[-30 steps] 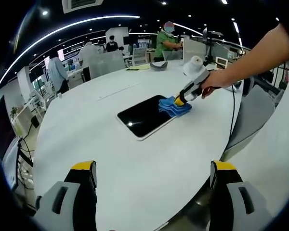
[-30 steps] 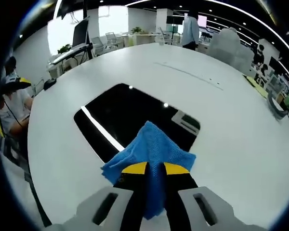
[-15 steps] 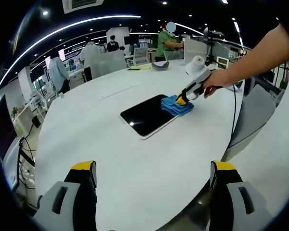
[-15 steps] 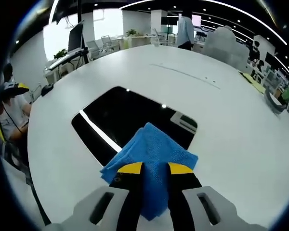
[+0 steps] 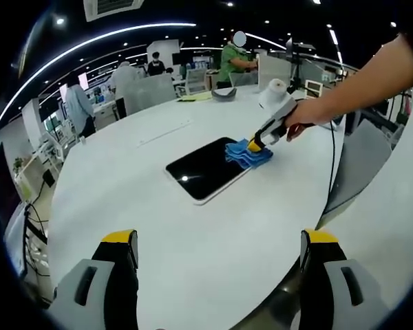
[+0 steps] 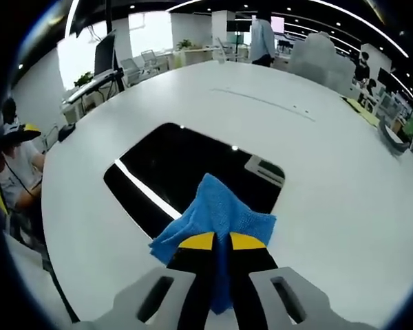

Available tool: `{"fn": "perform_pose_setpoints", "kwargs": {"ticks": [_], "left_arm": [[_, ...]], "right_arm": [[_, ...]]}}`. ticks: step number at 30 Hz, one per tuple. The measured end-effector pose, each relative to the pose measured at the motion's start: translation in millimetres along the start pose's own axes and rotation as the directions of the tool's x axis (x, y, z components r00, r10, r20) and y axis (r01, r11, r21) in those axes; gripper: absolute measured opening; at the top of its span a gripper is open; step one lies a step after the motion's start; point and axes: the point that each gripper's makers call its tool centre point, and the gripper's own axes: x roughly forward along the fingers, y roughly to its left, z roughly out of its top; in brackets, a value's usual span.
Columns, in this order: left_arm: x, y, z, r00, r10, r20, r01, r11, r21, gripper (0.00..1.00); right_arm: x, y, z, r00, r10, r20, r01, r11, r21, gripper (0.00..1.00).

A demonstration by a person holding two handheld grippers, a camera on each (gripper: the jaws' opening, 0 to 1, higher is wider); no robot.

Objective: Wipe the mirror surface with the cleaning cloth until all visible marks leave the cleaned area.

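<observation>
A dark rectangular mirror (image 5: 205, 168) with a pale rim lies flat on the round white table (image 5: 158, 227). In the right gripper view the mirror (image 6: 179, 172) reflects ceiling lights. A blue cleaning cloth (image 6: 217, 216) rests on the mirror's near edge, and my right gripper (image 6: 220, 244) is shut on it. The left gripper view shows that right gripper (image 5: 258, 143) held by a hand, pressing the blue cloth (image 5: 246, 152) onto the mirror's right end. My left gripper (image 5: 220, 240) hangs open above the table's near side, well short of the mirror, with nothing between its jaws.
A paper roll (image 5: 277, 89) stands on the table behind the right gripper. Several people stand or sit at desks beyond the table. A grey chair (image 5: 358, 165) sits at the table's right edge. A seated person (image 6: 14, 165) is at the left in the right gripper view.
The right gripper's jaws have closed tighter on the cloth than half a second ago. The cloth has slid back and forth slightly over the mirror's end. The left gripper's jaws have kept still.
</observation>
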Motion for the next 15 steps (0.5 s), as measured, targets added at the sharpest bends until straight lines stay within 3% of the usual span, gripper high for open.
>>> {"fn": "perform_pose_setpoints", "kwargs": {"ticks": [5,15], "left_arm": [[1.1,2.5,0.6,1.000,0.000,-0.004,0.000,1.000,0.006,0.99],[4.3,4.6,-1.3,1.000,0.000,-0.009,0.000,1.000,-0.001,0.99]], "right_arm": [[-6.0,-1.9,2.2,1.000,-0.002,0.026,0.001,1.000,0.031,0.01],[-38.2,-1.3,11.8,0.994,-0.017,0.110,0.014,0.999,0.028,0.01]]}}
